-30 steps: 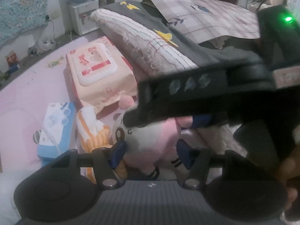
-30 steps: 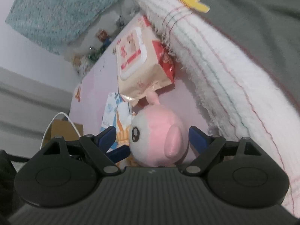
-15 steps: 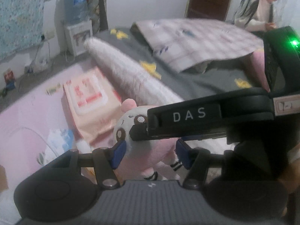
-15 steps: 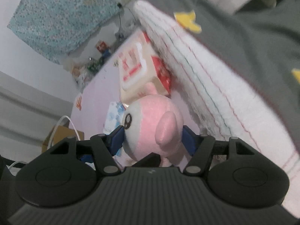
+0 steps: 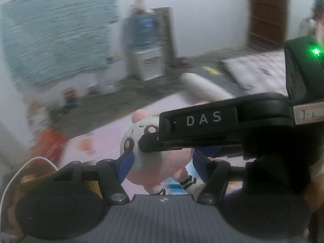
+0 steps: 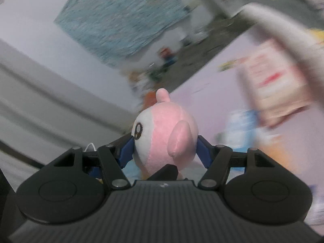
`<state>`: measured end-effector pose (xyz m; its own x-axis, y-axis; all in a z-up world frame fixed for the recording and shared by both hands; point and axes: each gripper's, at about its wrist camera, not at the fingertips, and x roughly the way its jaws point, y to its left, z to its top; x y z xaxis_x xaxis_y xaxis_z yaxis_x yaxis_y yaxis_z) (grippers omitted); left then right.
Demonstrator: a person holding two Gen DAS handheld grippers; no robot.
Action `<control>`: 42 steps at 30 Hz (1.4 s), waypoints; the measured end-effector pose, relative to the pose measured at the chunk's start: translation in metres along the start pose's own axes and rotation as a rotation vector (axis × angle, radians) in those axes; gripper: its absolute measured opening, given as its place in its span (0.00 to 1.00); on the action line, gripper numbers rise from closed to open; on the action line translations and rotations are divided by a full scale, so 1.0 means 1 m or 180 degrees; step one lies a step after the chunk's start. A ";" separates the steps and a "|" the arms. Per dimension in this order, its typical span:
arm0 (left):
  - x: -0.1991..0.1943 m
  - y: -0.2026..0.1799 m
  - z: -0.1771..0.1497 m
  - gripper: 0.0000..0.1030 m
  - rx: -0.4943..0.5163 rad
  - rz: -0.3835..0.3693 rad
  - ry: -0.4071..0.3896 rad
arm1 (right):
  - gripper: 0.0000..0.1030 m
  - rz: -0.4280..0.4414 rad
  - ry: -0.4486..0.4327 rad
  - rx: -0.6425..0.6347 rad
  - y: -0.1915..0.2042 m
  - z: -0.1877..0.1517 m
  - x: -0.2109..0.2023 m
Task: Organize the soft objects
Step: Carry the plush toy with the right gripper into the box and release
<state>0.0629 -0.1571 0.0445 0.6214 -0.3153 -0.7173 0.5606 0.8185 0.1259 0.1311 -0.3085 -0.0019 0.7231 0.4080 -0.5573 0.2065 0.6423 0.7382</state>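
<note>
A pink and white plush toy (image 5: 162, 162) with striped feet hangs above the pink mat, gripped from two sides. My left gripper (image 5: 163, 166) has its blue pads against the toy's body, and its jaws are opening with the toy still between them. My right gripper (image 6: 165, 151) is shut on the plush toy (image 6: 162, 131) at its head, blue pads pressing both cheeks. In the left wrist view, a black finger (image 5: 202, 121) of the right gripper, marked DAS, crosses in front of the toy's face. Both views are motion-blurred.
Below lie a pink mat (image 6: 212, 93), a wipes pack (image 6: 273, 85) and a blue tissue pack (image 6: 241, 129). A rolled white blanket (image 5: 204, 85) borders grey bedding. A water dispenser (image 5: 147, 60) and a teal cloth (image 5: 56, 40) stand at the wall. A person (image 5: 316, 20) sits far right.
The right gripper closed on the toy's head. Both grippers then rose together with the toy off the mat, and the views tilted up toward the wall.
</note>
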 end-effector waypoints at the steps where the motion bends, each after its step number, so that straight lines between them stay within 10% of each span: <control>1: -0.003 0.017 -0.002 0.64 -0.0068 0.0071 0.0005 | 0.63 0.0057 0.0052 -0.0027 0.013 -0.003 0.013; 7: 0.004 0.115 -0.029 0.63 -0.0565 0.0308 0.0188 | 0.63 0.0240 0.0454 -0.0197 0.091 -0.027 0.111; 19: 0.078 0.199 -0.102 0.60 -0.0845 0.0107 0.0633 | 0.67 -0.0596 0.0844 -0.0549 0.128 -0.072 0.234; 33: 0.102 0.201 -0.127 0.59 -0.0689 -0.0092 0.0806 | 0.71 -0.0785 0.0687 -0.0753 0.130 -0.072 0.244; 42: 0.064 0.200 -0.113 0.71 -0.0726 0.0104 0.0709 | 0.77 -0.0150 0.0386 -0.0103 0.101 -0.060 0.187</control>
<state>0.1530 0.0409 -0.0537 0.4877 -0.1948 -0.8510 0.3894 0.9210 0.0123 0.2478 -0.1288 -0.0541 0.6276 0.4512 -0.6345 0.2156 0.6824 0.6985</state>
